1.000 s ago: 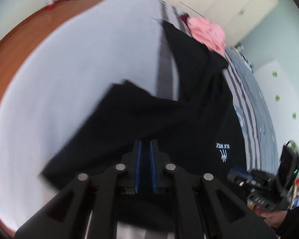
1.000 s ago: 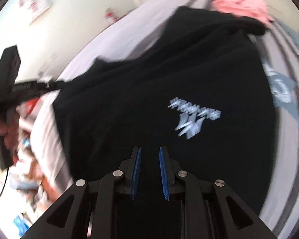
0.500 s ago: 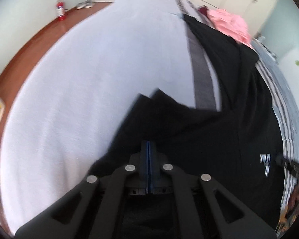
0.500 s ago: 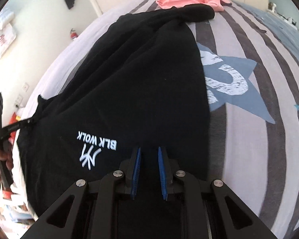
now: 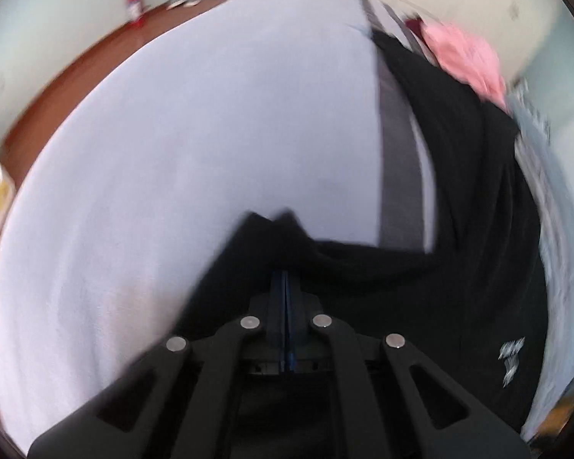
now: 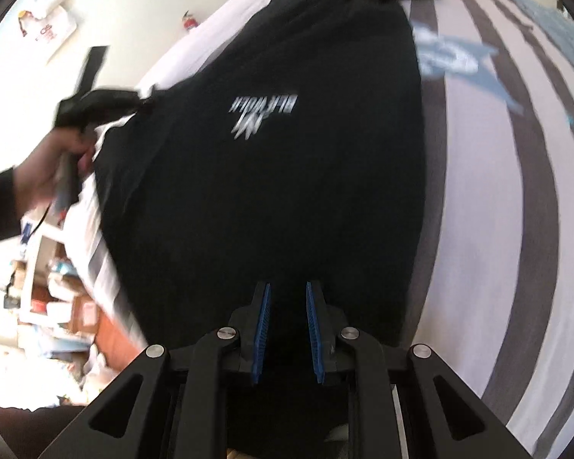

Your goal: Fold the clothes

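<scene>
Spread along the bed (image 6: 516, 229), the black shirt (image 6: 287, 191) runs lengthwise away from both grippers: left gripper (image 5: 284, 287) clenched on its near-edge sleeve, right gripper (image 6: 287, 329) slightly parted, gripping nothing, over the hem.

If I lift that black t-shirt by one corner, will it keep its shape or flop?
Likely flop: the black t-shirt already creases and bunches where the left hand-held gripper pinches it. Probably light, being thin cloth. It may drag across the bed rather than slide cleanly.
</scene>
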